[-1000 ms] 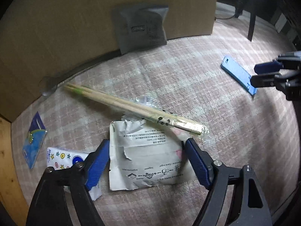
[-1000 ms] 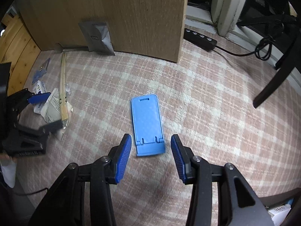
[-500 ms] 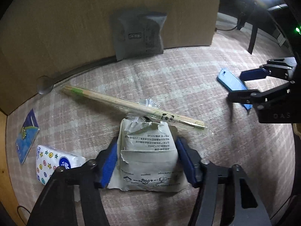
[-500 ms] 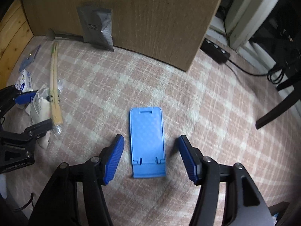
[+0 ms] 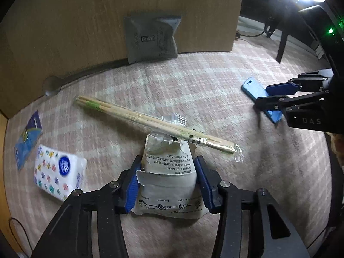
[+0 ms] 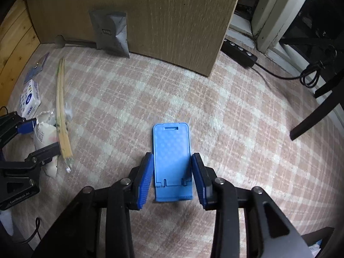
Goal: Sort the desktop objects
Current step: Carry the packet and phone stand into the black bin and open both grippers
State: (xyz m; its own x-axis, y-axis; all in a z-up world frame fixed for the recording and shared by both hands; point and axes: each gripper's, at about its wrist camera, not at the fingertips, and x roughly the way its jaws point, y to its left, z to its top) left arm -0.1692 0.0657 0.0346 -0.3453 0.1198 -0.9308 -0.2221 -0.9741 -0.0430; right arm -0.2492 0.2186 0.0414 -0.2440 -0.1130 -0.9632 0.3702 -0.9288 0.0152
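A torn white paper packet lies on the checked cloth, bulging between the blue pads of my left gripper, whose jaws are closing and press on its sides. A wrapped pair of wooden chopsticks rests across the packet's far end. In the right wrist view a blue phone stand lies flat, and my right gripper is closing with its pads against the stand's long edges. Each gripper also shows in the other's view: the right gripper at the right, the left gripper at the left.
A patterned tissue pack and a small blue card lie to the left. A grey pouch leans on the brown board, with a dark spoon at its foot. A power strip and chair leg are at the right.
My left jaws closed in from wide apart onto the paper packet, which buckled upward. My right jaws slid forward along the blue stand, widened, then closed against its sides.
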